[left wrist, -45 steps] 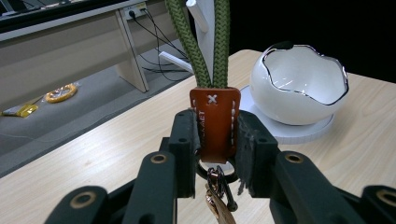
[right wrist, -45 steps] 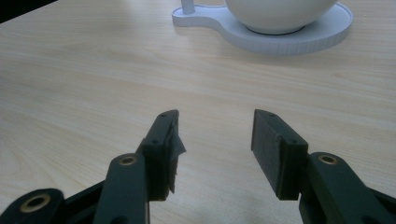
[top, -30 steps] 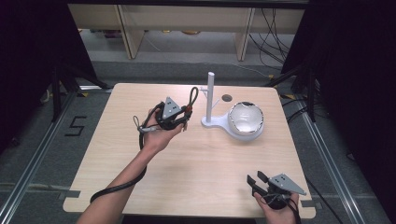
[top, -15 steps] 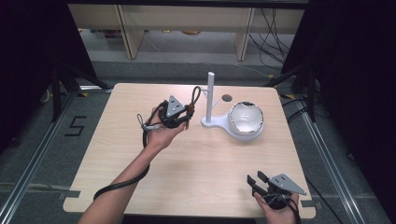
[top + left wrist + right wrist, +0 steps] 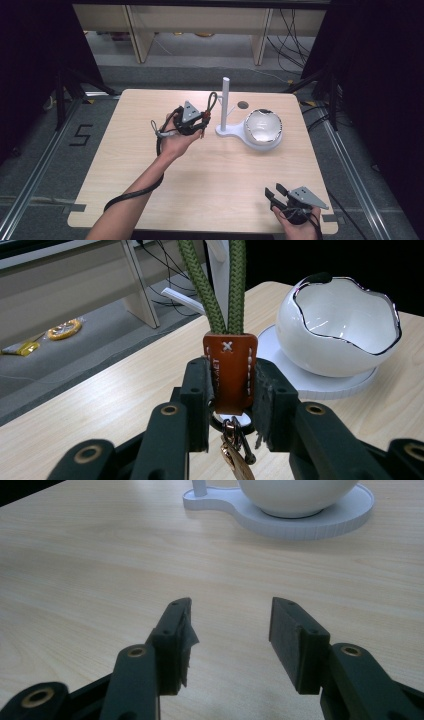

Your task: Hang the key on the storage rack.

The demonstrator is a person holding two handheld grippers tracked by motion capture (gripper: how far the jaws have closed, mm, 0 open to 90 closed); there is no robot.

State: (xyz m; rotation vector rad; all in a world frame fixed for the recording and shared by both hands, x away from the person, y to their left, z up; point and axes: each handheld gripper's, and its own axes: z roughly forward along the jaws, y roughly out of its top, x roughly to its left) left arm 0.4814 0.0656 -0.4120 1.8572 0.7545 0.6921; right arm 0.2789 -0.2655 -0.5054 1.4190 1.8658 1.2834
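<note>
Left claw [image 5: 227, 390] is clamping the brown leather tab [image 5: 230, 371] of a keychain, centre of the left gripper view; green cord loop [image 5: 220, 285] is running up out of frame, metal clasp [image 5: 235, 450] is dangling below. In the high view the keychain [image 5: 207, 112] is hanging left of the white post [image 5: 225, 102]. Judged: light, floppy, cord swinging freely; the stiff tab is giving the surest hold. Right claw [image 5: 230, 640] is resting open over the counter [image 5: 100, 555], lower right.
</note>
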